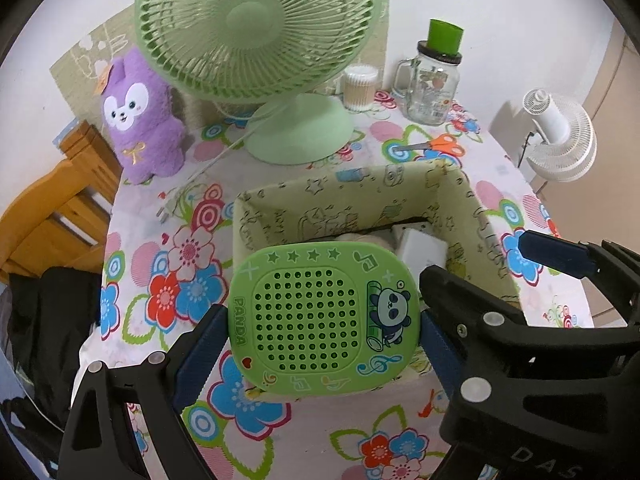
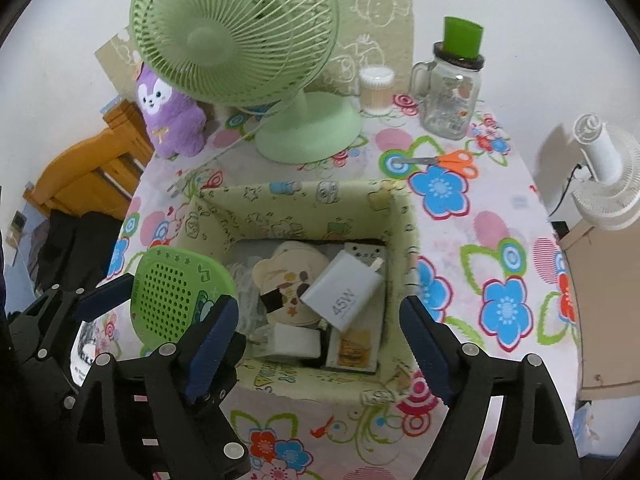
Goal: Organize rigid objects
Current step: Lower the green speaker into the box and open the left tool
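A: What's in my jaws?

B: Left gripper (image 1: 320, 328) clamps the one green panda speaker (image 1: 324, 316), at nine o'clock of the box (image 2: 304, 208). Right gripper (image 2: 320, 332) is spread, nothing between, above the box.

A: Count?

B: I see two white chargers (image 2: 340, 284), one patterned pouch (image 2: 288, 276), two fans: green (image 2: 236, 52), white (image 2: 608, 176). Floral tablecloth (image 2: 480, 240); wooden chair (image 1: 52, 216) at nine.

The right gripper (image 2: 320, 344) hangs with its jaws apart and empty over an open fabric box (image 2: 304, 208) on a flowered tablecloth (image 2: 500, 240). Inside lie a white charger (image 2: 344, 290), a smaller white plug (image 2: 292, 340) and a beige pouch (image 2: 284, 276). At left the left gripper (image 2: 160, 300) holds a green panda case (image 2: 176, 292).
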{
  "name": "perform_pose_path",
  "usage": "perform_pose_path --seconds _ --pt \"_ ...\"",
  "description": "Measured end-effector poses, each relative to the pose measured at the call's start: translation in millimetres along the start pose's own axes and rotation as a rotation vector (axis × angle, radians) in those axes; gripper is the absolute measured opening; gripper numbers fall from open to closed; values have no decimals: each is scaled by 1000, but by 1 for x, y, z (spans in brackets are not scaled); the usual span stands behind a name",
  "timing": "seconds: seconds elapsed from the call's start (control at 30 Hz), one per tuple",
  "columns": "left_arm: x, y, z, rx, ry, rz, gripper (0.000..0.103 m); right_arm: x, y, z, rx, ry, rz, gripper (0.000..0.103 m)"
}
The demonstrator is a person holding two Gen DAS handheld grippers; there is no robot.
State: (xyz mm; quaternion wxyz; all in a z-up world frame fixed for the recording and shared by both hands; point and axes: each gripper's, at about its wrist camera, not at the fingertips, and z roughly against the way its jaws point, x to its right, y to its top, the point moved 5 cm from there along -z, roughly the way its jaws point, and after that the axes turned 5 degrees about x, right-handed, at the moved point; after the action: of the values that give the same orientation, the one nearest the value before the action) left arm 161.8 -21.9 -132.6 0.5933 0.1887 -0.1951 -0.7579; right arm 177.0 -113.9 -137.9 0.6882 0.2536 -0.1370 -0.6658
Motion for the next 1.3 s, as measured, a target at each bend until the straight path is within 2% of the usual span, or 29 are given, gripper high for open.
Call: perform_pose_path --seconds 0.23,0.47,1.17,1.3 --pt "10 5 -9 -7 -14 -17 95 22 1 2 -2 -82 -33 89" --pt "15 6 -24 -33 -28 -15 95 43 -4 -4 -23 -107 -73 90" --pt "10 7 -74 -126 -23 15 95 51 -1 -37 -75 -95 -67 90" --pt "12 7 -77 -124 -21 7 96 51 -1 -43 -87 -91 -65 90"
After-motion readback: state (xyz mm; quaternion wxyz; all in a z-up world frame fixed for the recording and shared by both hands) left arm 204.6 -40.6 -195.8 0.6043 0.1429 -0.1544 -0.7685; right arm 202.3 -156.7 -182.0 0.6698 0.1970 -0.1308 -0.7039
